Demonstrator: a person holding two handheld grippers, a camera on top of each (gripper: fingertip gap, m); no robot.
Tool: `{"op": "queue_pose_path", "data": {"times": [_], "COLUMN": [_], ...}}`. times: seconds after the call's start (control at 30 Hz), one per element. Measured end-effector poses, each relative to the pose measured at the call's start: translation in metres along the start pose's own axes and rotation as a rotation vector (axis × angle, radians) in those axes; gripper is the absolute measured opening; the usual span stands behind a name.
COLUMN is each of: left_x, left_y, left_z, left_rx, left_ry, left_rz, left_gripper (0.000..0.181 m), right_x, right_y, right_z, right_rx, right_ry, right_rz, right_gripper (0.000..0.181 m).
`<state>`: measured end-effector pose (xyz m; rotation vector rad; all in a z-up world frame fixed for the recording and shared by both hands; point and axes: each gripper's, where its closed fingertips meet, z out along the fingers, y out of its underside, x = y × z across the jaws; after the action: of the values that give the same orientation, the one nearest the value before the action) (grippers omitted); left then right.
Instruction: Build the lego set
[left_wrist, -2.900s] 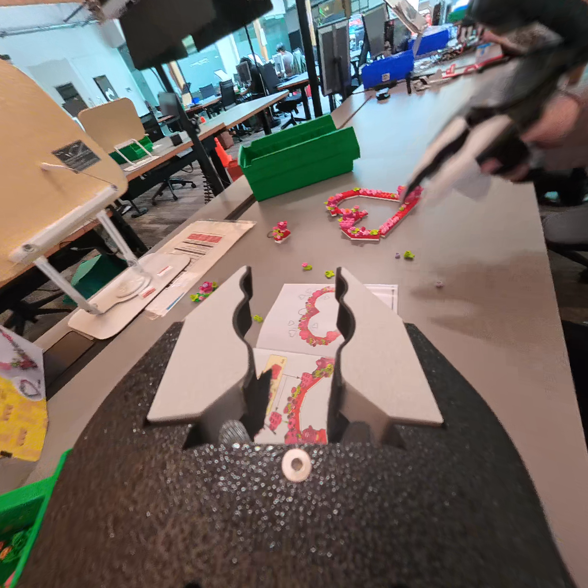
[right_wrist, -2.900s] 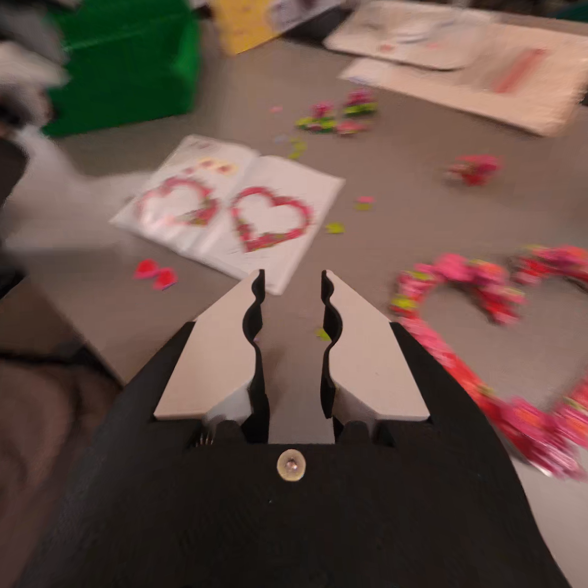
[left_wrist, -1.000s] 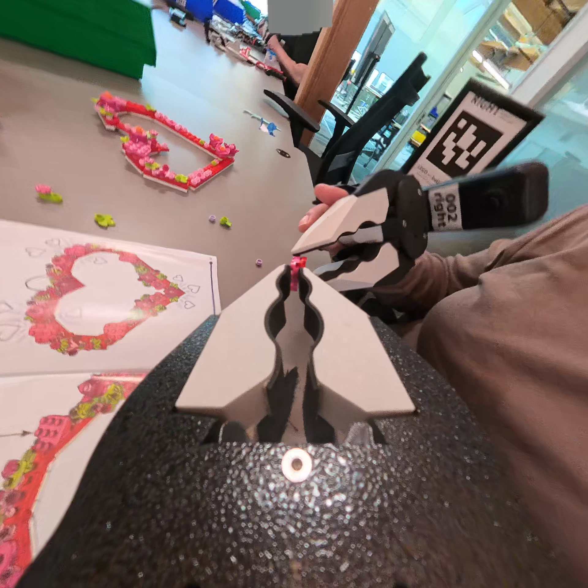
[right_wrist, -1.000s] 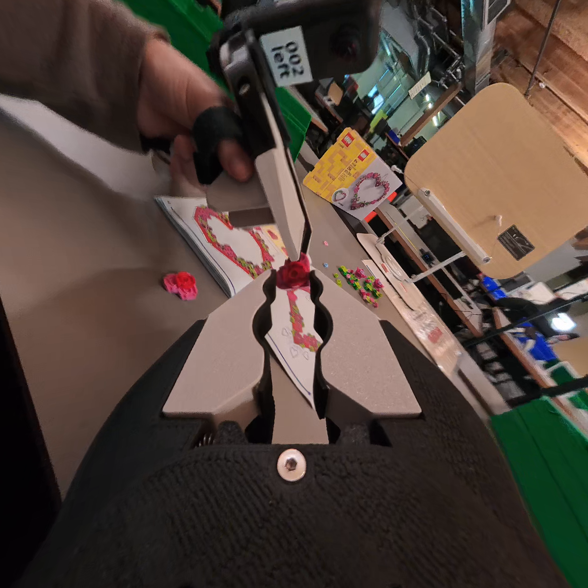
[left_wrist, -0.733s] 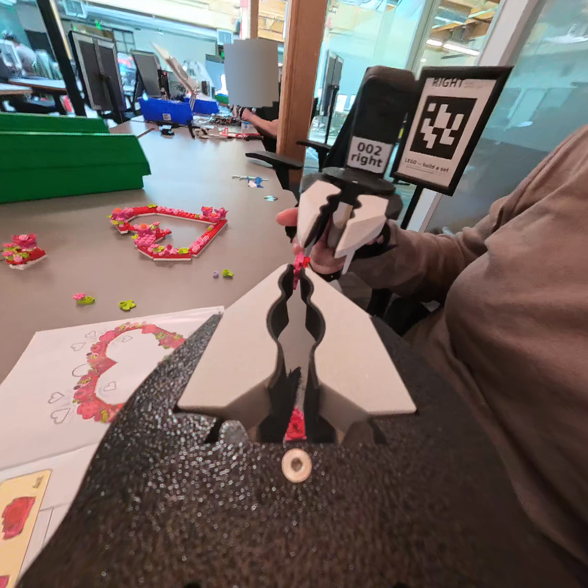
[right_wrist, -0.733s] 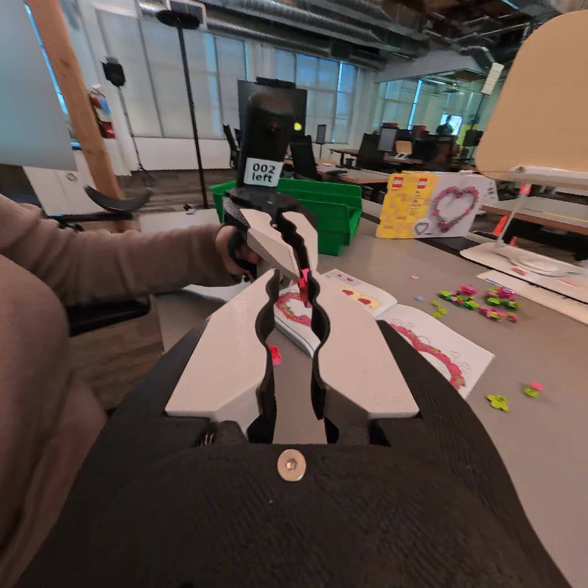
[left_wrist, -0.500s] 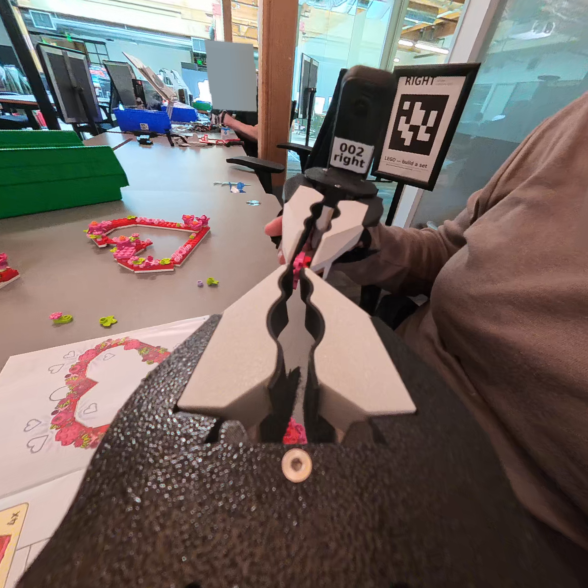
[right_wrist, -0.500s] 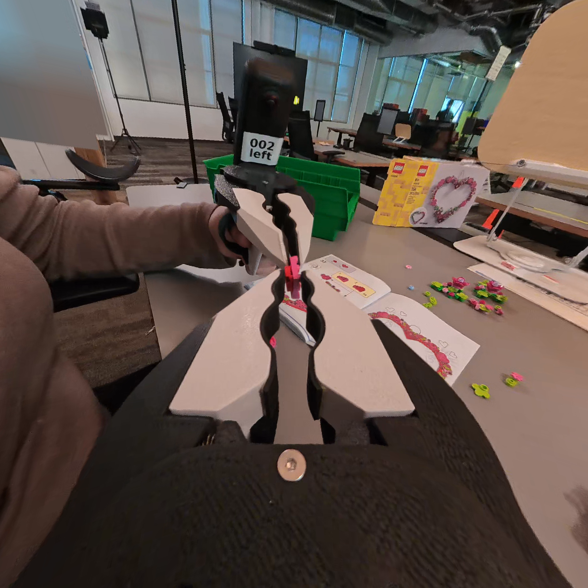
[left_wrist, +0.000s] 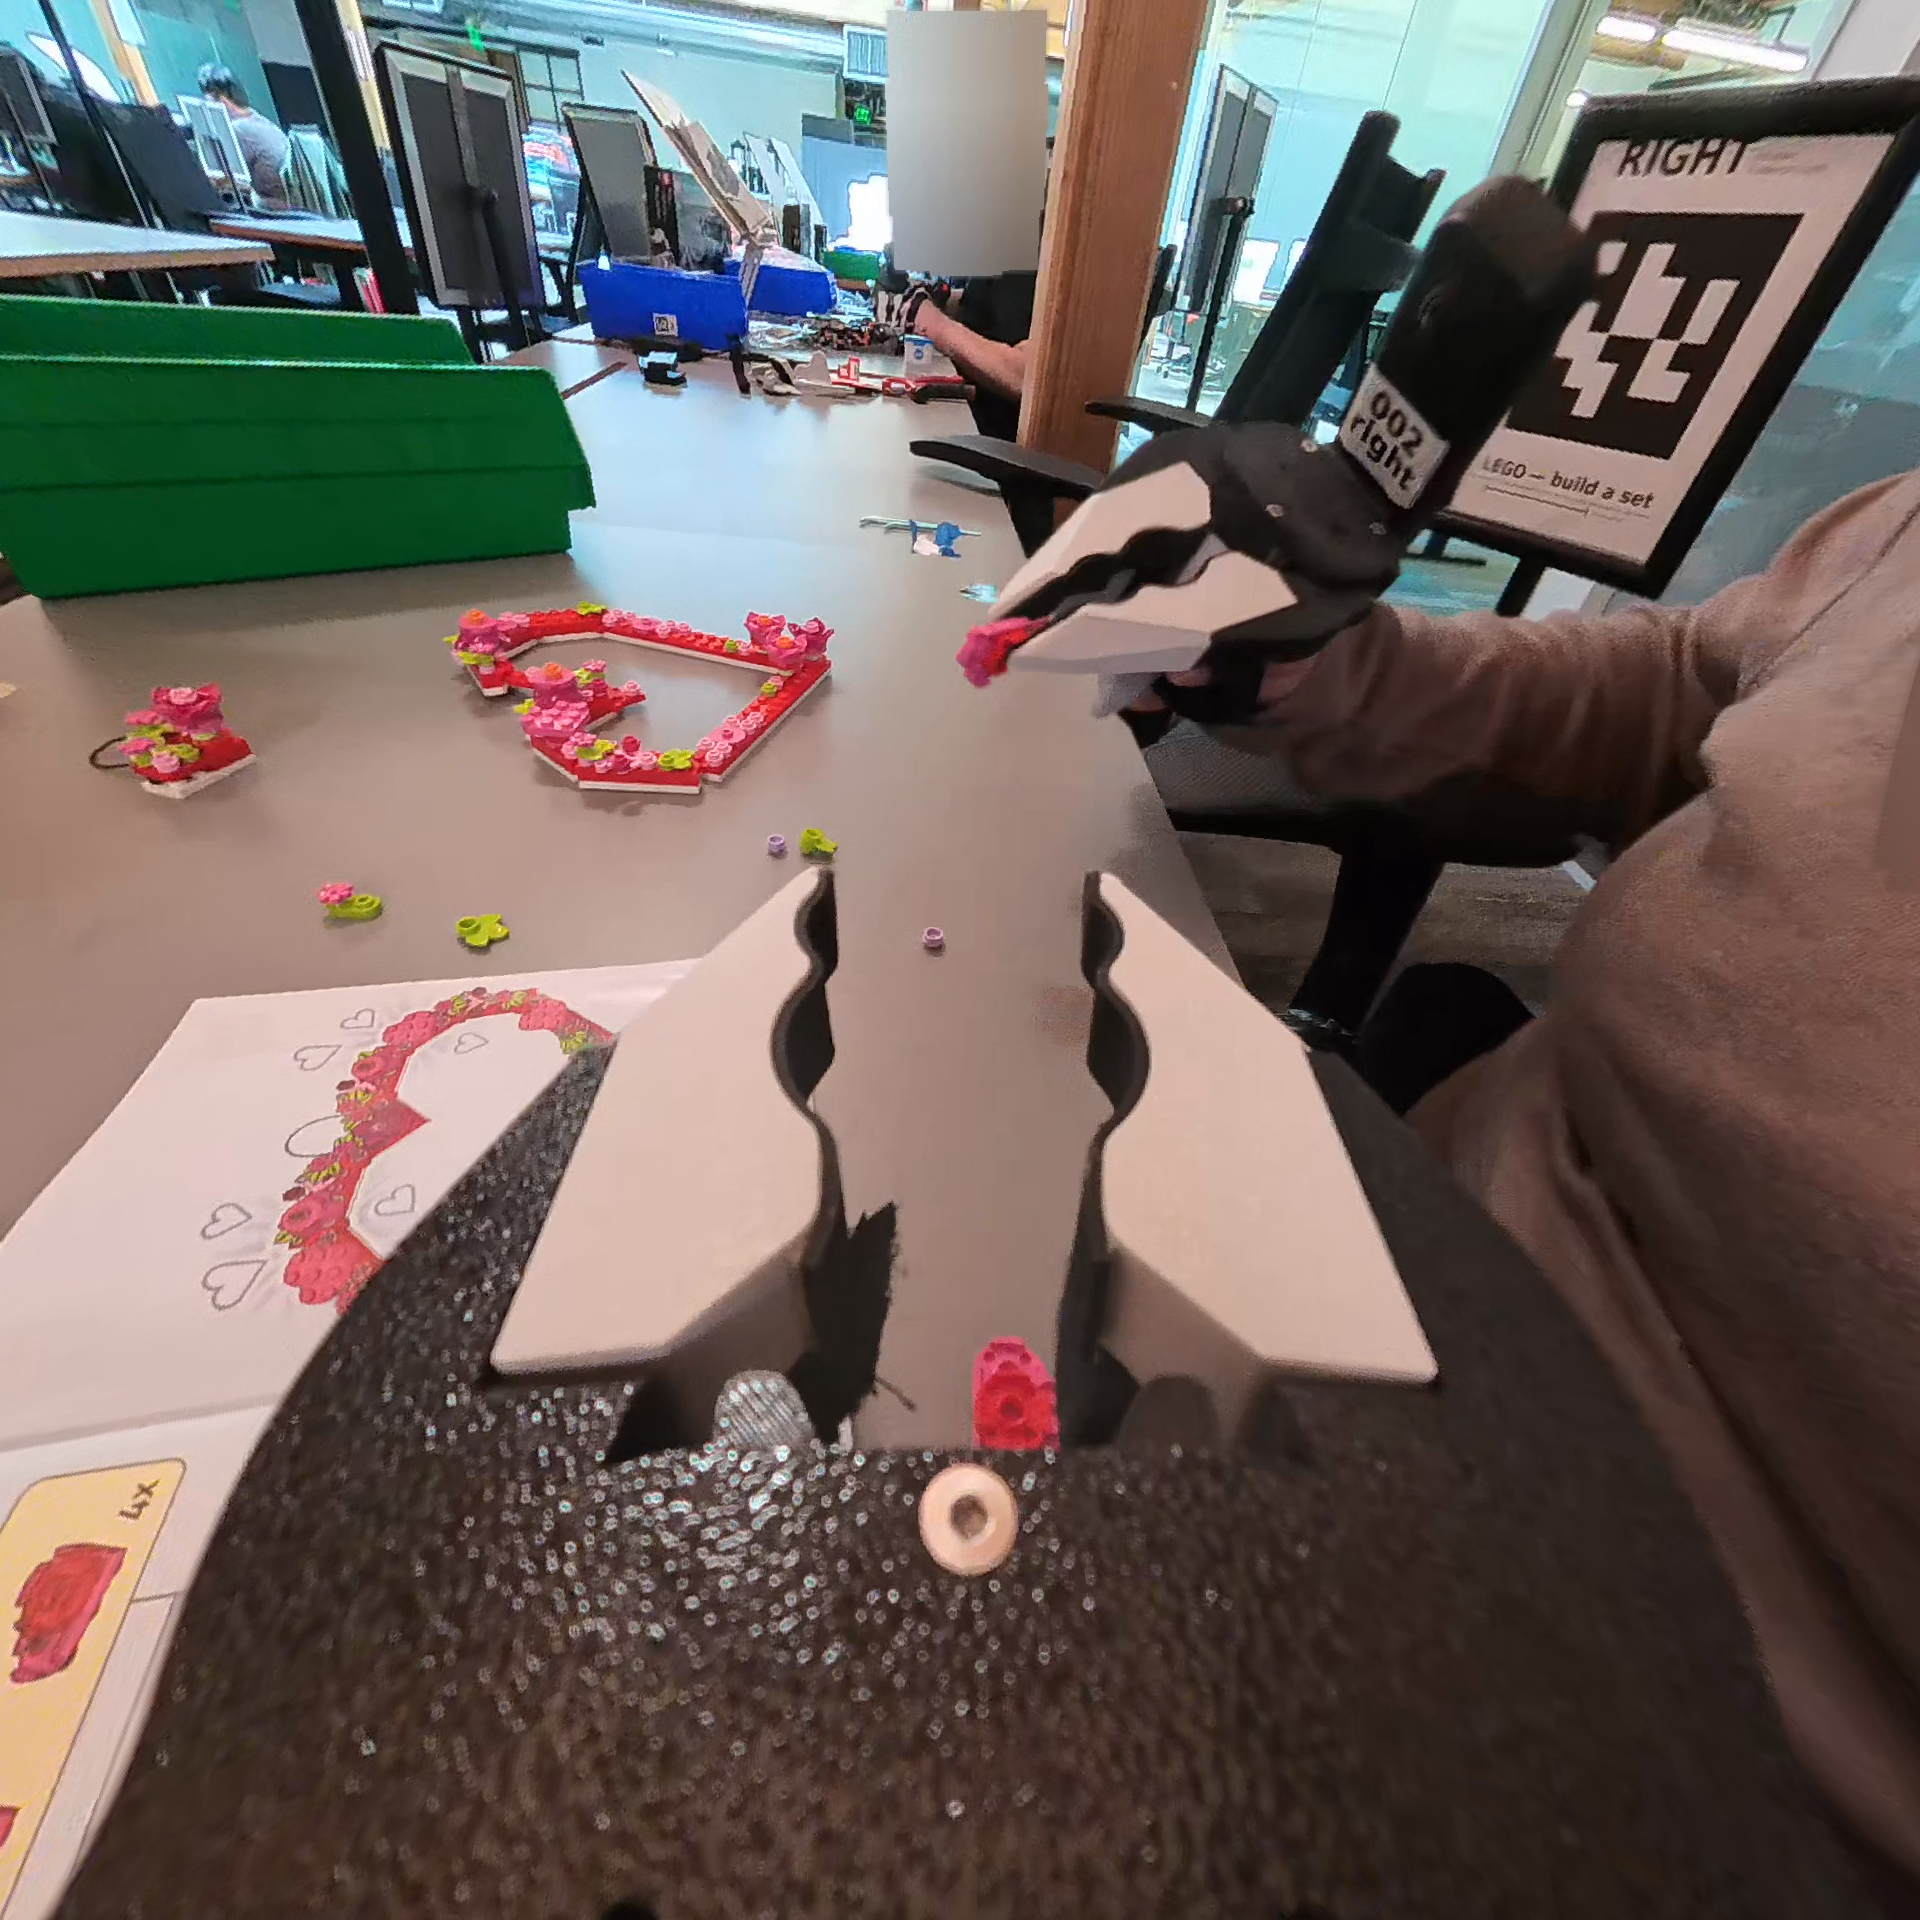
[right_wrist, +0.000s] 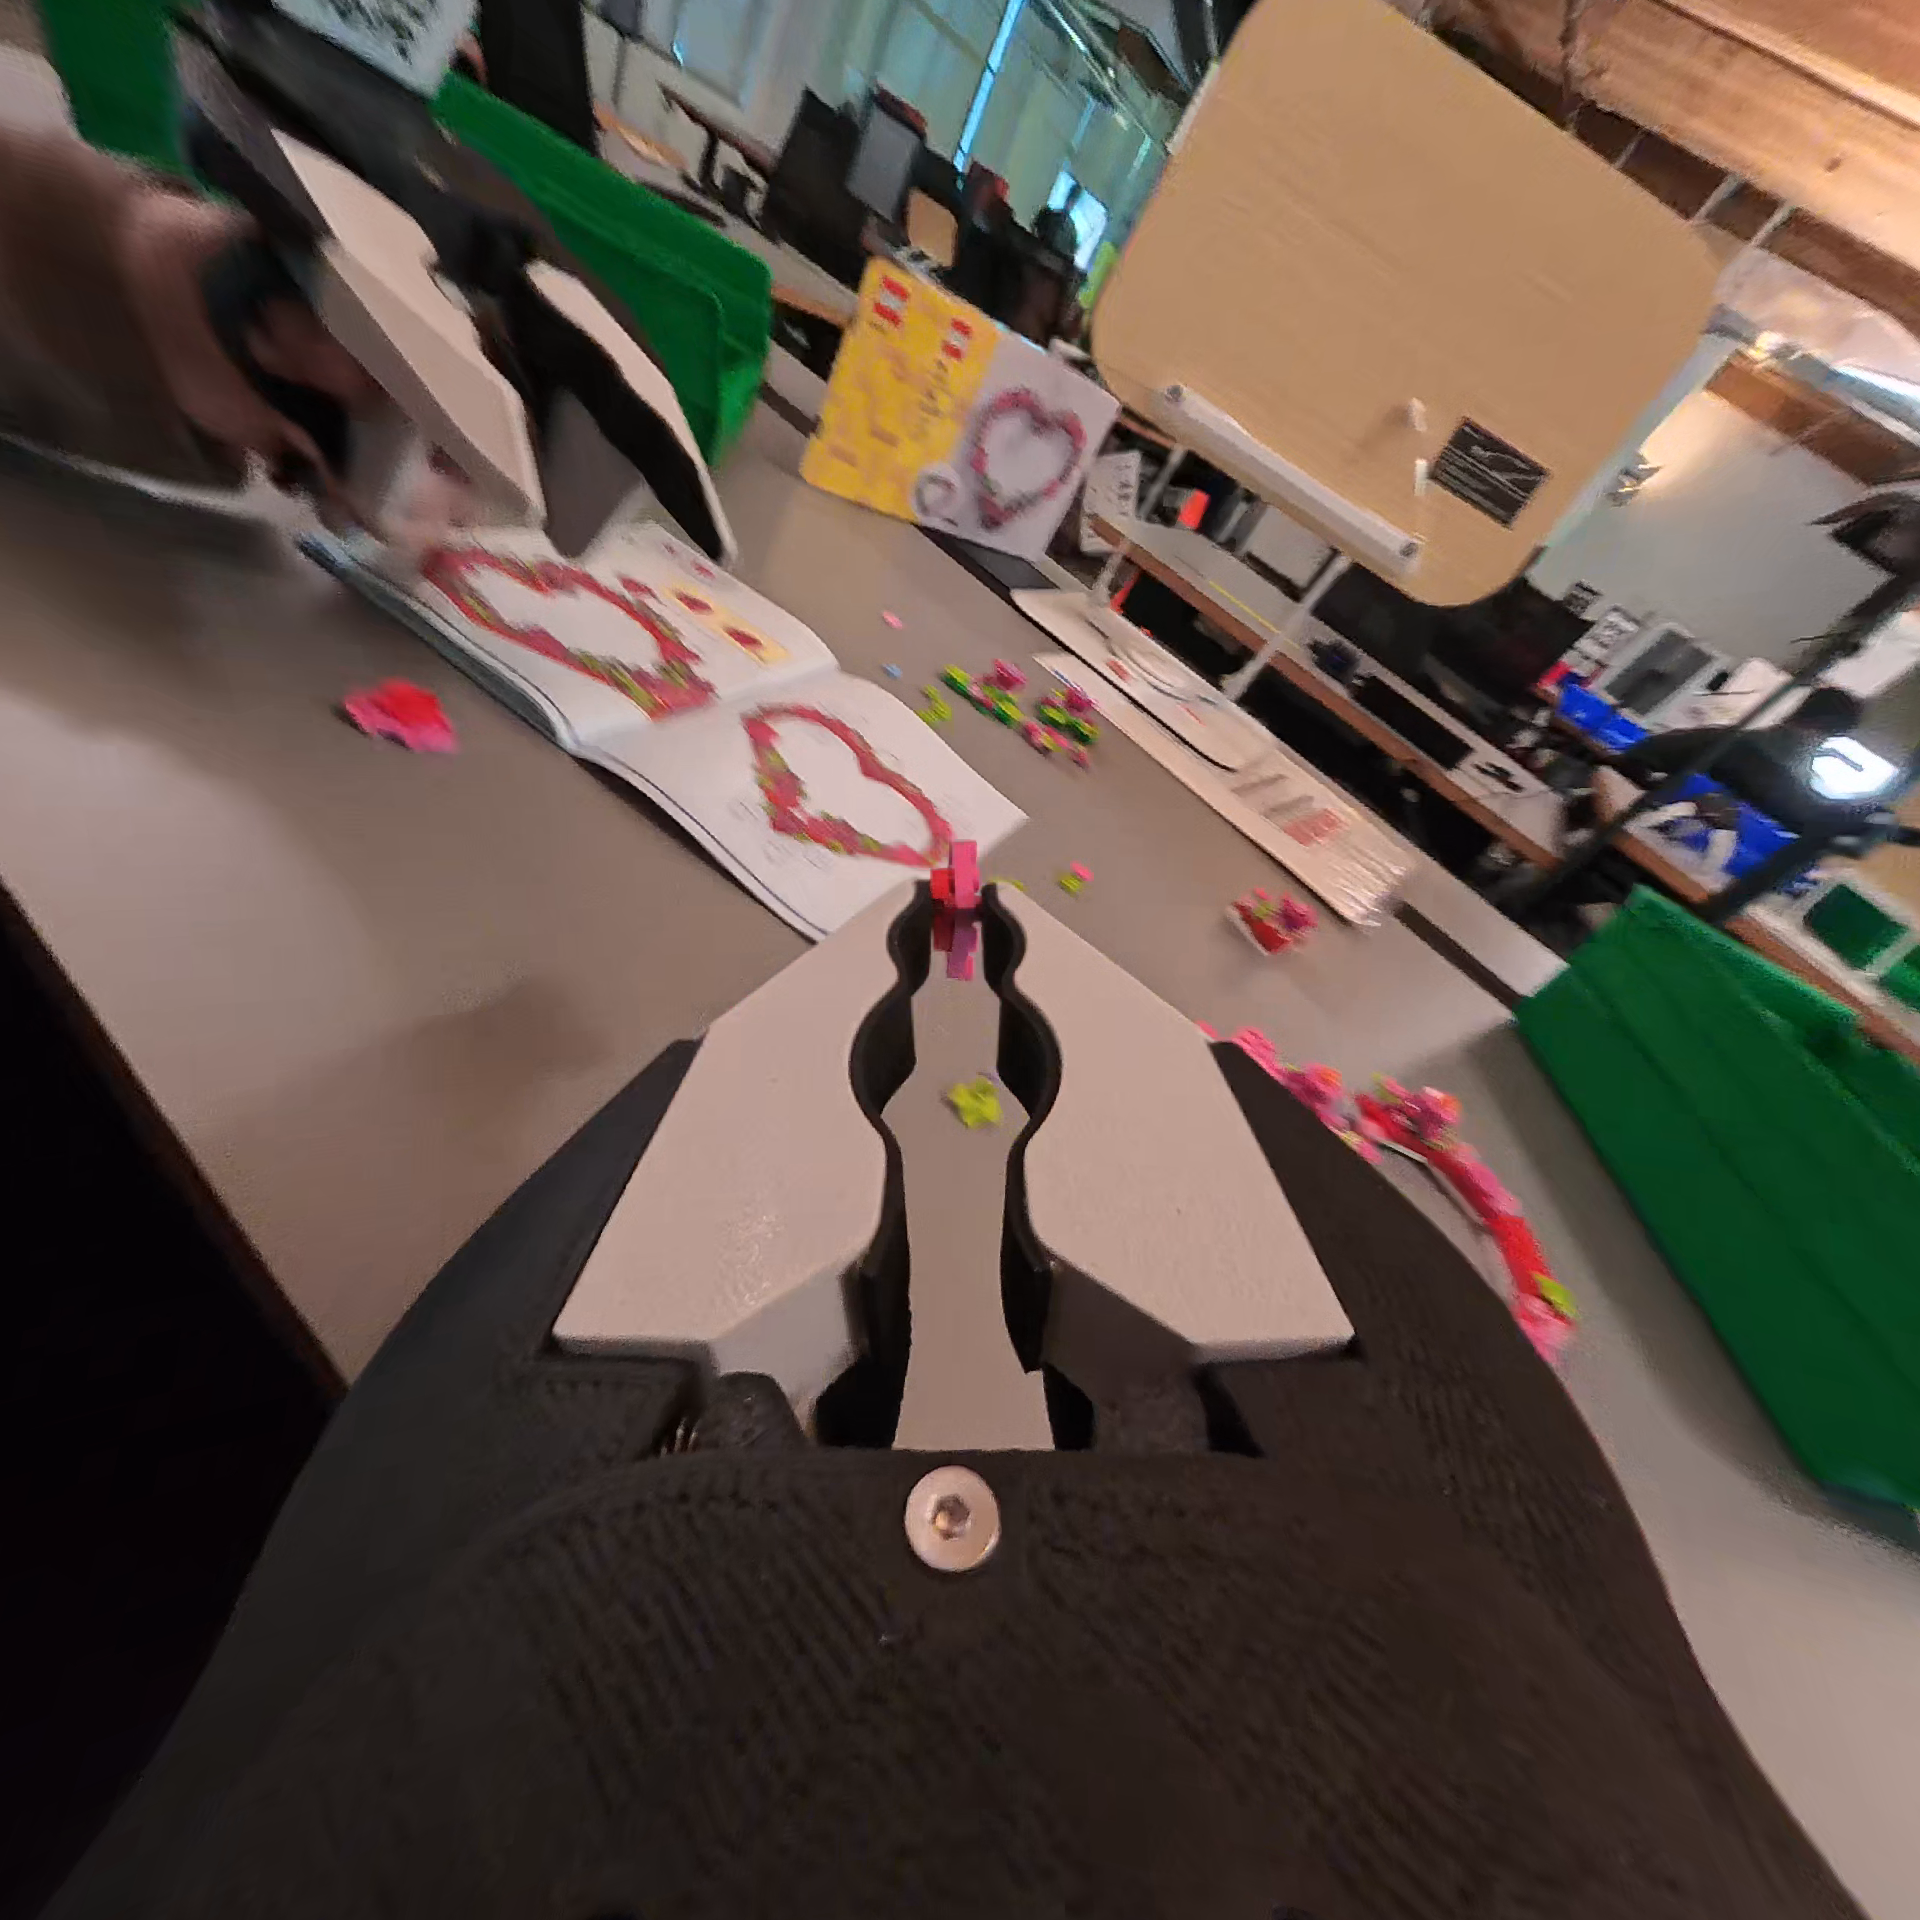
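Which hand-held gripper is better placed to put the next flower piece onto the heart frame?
Right. The right hand-held gripper is shut on the pink flower piece, in the air near the heart frame. The left hand-held gripper is open and empty, nearer the instruction booklet.

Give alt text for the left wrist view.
The open left gripper hovers empty over a grey table, while the right gripper beyond pinches a small pink flower piece. A red heart-shaped build and an open instruction booklet lie on the table.

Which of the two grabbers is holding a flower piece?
The right gripper: it pinches a small pink and red flower piece at its tips. The left gripper is open and empty.
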<state>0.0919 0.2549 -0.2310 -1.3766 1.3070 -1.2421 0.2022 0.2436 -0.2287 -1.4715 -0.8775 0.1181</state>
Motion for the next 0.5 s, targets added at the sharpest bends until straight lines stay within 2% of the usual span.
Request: {"op": "queue_pose_path", "data": {"times": [0.1,0.2,0.3,0.4,0.43,0.5], "left_x": [-0.005,-0.01,-0.014,-0.011,-0.014,-0.022], "left_y": [0.006,0.002,-0.011,-0.013,-0.01,-0.004], "left_z": [0.002,0.012,0.042,0.081,0.092,0.11], "left_rx": [-0.033,-0.059,-0.096,-0.176,-0.217,-0.286], "left_ry": [-0.032,-0.057,-0.035,0.067,0.078,0.08], "left_rz": [-0.002,0.001,-0.02,-0.044,-0.024,0.007], "left_gripper": [0.047,0.047,0.045,0.05,0.051,0.05], "right_x": [0.024,0.043,0.051,0.046,0.043,0.038], "right_y": [0.018,0.019,0.012,0.017,0.023,0.038], "right_z": [-0.01,-0.013,-0.009,0.002,0.005,0.008], "right_rx": [-0.035,-0.018,0.037,0.049,0.048,0.064], "right_ry": [0.045,0.08,0.135,0.132,0.096,0.003], "right_rz": [-0.094,-0.267,-0.63,-1.043,-1.118,-1.146], "right_gripper": [0.007,0.007,0.007,0.007,0.008,0.007]}}
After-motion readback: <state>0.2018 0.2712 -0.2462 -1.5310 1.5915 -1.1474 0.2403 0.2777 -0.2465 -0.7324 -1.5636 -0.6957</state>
